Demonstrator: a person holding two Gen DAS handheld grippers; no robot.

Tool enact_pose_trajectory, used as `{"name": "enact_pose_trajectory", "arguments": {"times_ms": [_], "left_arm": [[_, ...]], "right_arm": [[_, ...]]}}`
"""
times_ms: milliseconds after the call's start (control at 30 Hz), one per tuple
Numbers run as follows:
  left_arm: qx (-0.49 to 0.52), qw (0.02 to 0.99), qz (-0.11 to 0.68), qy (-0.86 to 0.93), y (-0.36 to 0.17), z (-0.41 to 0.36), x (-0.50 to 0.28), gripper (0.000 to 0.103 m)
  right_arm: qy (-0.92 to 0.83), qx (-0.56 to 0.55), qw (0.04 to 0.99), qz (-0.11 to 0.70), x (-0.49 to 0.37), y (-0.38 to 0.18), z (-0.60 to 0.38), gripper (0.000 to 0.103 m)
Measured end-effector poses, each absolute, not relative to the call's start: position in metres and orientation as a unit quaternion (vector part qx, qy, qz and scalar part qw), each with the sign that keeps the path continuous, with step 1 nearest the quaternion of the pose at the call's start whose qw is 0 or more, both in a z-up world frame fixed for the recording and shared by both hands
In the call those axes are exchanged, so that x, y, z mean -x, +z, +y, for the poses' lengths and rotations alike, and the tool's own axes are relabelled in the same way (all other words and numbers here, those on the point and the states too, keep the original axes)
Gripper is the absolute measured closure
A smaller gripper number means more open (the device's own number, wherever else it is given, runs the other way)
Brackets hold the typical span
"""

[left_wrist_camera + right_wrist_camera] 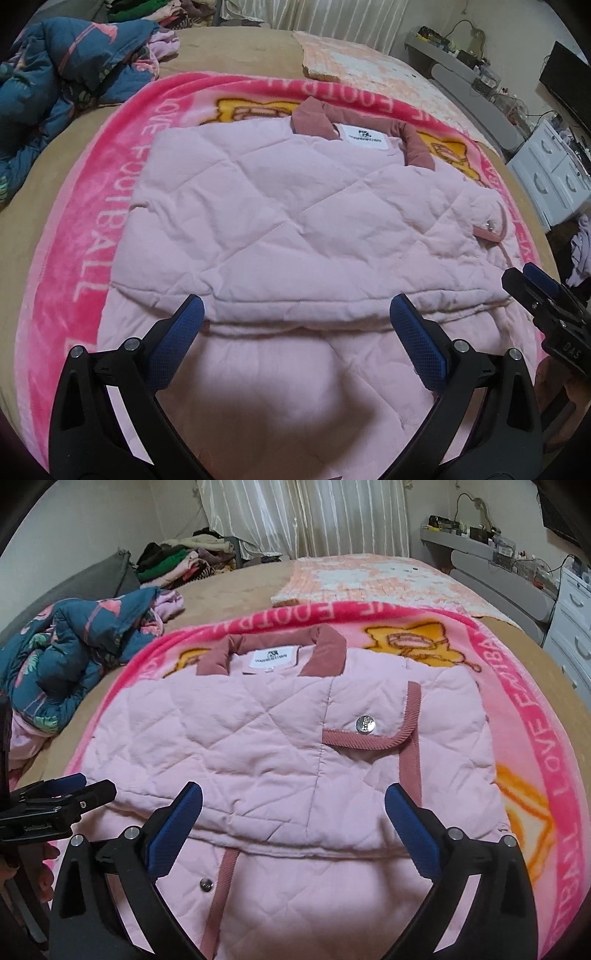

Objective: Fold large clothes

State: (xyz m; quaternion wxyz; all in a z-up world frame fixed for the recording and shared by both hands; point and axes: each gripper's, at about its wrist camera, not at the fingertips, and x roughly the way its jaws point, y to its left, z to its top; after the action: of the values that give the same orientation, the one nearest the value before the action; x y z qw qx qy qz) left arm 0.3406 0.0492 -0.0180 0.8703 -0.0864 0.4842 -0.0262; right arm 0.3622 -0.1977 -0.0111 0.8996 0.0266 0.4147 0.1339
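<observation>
The pink quilted jacket [295,221] is lying partly folded on a pink blanket [110,206] spread over the bed [229,51], its collar [325,653] at the far end. The left tongs [295,325] and right tongs [293,812] are being held wide open just above the jacket's near folded edge, nothing being gripped by either.

Soft even light, fisheye-warped edges

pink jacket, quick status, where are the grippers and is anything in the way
Left gripper open, right gripper open, both holding nothing. Pink quilted jacket on the pink blanket, sides folded in, hem not yet folded. Blue floral jacket heaped apart, not obstructing.
</observation>
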Motion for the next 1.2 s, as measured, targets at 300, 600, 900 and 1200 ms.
{"name": "enact_pose_trajectory", "arguments": {"times_ms": [300, 600, 900, 1200], "left_arm": [[0.083, 0.879, 0.468, -0.029, 0.009, 0.05, -0.316, 0.008], [0.075, 0.888, 0.452, -0.034, 0.032, 0.047, -0.292, 0.008], [0.06, 0.899, 0.433, -0.037, 0.052, 0.039, -0.267, 0.008], [0.058, 0.907, 0.414, -0.042, 0.071, 0.034, -0.247, 0.008]], "right_arm": [[0.132, -0.036, 0.903, 0.407, -0.338, 0.01, -0.203, 0.004], [0.142, -0.033, 0.907, 0.395, -0.315, 0.033, -0.202, 0.004], [0.146, -0.04, 0.912, 0.381, -0.288, 0.051, -0.212, 0.004], [0.153, -0.041, 0.919, 0.361, -0.265, 0.075, -0.22, 0.004]]}}
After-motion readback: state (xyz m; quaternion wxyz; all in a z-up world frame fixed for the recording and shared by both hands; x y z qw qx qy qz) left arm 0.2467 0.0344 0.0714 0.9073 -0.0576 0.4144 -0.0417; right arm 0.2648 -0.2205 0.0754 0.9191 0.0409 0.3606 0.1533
